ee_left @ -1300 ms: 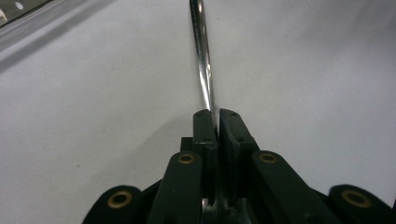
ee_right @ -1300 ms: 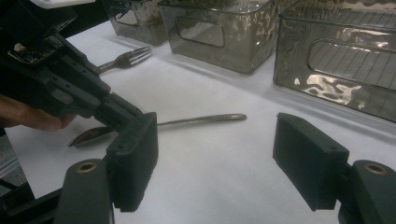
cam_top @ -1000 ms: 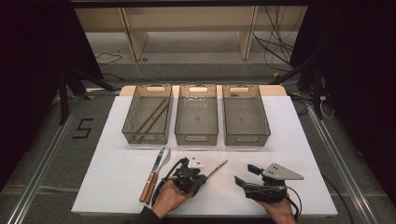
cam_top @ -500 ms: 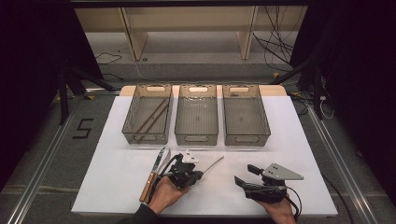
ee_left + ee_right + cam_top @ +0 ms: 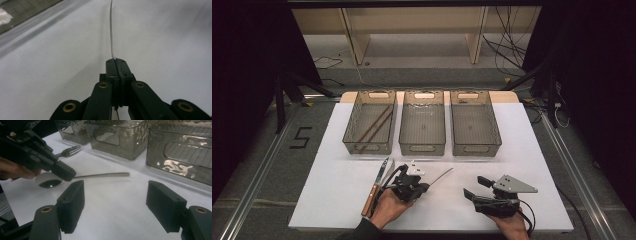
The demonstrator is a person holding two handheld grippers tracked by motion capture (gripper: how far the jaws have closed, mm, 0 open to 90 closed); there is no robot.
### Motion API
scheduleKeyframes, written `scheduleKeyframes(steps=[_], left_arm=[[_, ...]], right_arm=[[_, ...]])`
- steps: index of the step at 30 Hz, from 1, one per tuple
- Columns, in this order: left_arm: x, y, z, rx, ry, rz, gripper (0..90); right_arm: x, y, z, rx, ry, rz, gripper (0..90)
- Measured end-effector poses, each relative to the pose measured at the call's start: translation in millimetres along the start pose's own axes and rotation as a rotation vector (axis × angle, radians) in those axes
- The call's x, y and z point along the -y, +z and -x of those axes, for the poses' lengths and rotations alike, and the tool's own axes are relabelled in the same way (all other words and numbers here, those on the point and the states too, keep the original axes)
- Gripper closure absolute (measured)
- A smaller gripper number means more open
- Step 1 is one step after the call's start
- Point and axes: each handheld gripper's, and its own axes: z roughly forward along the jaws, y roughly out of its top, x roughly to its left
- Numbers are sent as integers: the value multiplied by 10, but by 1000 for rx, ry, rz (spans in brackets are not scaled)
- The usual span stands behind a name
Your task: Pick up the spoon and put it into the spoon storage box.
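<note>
A metal spoon lies on the white table (image 5: 337,200), its bowl (image 5: 47,181) toward the person and its handle (image 5: 441,176) pointing away to the right. My left gripper (image 5: 423,188) is shut on the spoon near the neck. In the left gripper view the closed jaws (image 5: 116,62) pinch the thin metal edge, and the handle (image 5: 111,32) runs straight ahead. In the right gripper view the left gripper (image 5: 65,173) clamps the spoon. My right gripper (image 5: 474,188) rests on the table to the right, open, with nothing between its pads (image 5: 71,205).
Three clear bins stand in a row at the back: left (image 5: 368,148) holding chopsticks (image 5: 374,126), middle (image 5: 422,149) and right (image 5: 477,150). A wooden-handled knife (image 5: 376,186) lies left of the left hand, and a fork (image 5: 68,150) lies beside it.
The left hand has edged a little to the left with its gripper on the spoon. The right gripper has stayed put.
</note>
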Motion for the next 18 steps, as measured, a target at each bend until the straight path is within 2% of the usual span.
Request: scheduleKeyframes(steps=[5, 14, 18], left_arm=[[-28, -94, -77, 2, -9, 26, 896], [-144, -411, -310, -17, -68, 128, 895], [-209, -524, -386, -26, -70, 161, 895]], right_arm=[[-2, -4, 3, 1, 1, 2, 317], [3, -4, 11, 5, 5, 2, 317], [5, 1, 10, 4, 5, -2, 317]])
